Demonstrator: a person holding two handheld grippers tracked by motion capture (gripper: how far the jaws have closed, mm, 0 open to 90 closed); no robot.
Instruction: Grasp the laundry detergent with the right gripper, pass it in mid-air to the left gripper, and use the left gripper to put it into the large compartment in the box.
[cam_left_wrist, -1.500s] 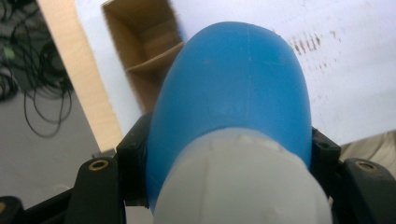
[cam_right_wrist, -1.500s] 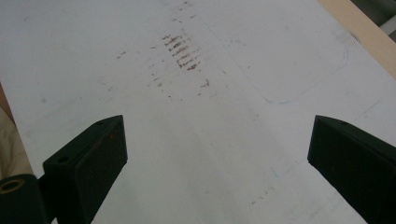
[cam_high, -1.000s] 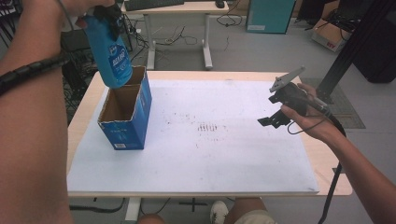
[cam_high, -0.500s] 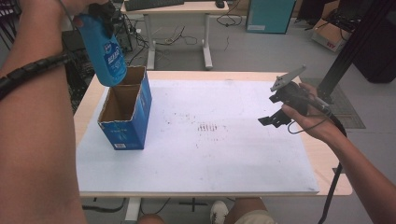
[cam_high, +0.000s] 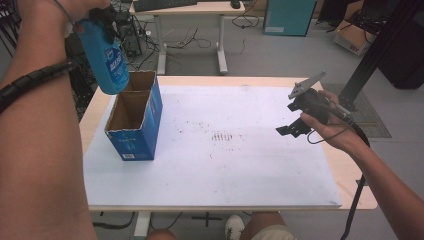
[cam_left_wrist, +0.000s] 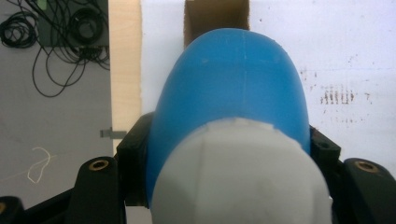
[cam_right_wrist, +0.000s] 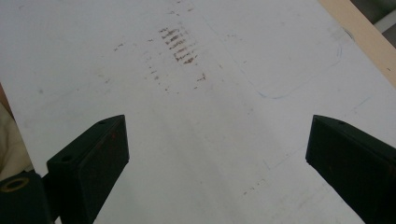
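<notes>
A blue bottle (cam_high: 106, 59) with a white label hangs tilted in the air above the far-left corner of the table, and my left gripper (cam_high: 98, 22) is shut on its upper part. In the left gripper view the bottle's blue body (cam_left_wrist: 229, 88) and white cap (cam_left_wrist: 238, 186) sit between the black jaws of the left gripper (cam_left_wrist: 229, 154). Below it stands an open-topped blue cardboard box (cam_high: 134, 131) with two compartments, its opening (cam_left_wrist: 215, 16) just past the bottle. My right gripper (cam_high: 291, 129) hovers open over the table's right side; nothing lies between the jaws of the right gripper (cam_right_wrist: 217, 154).
A white sheet (cam_high: 225, 165) covers the wooden table (cam_high: 350, 175), with dark smudges (cam_high: 222, 136) near its middle. A desk (cam_high: 190, 10) stands behind, cables lie on the floor at the left, and a black post (cam_high: 380, 45) rises at the right.
The bottle in my left gripper has drifted slightly to the left in the high view. The right gripper has stayed where it was.
</notes>
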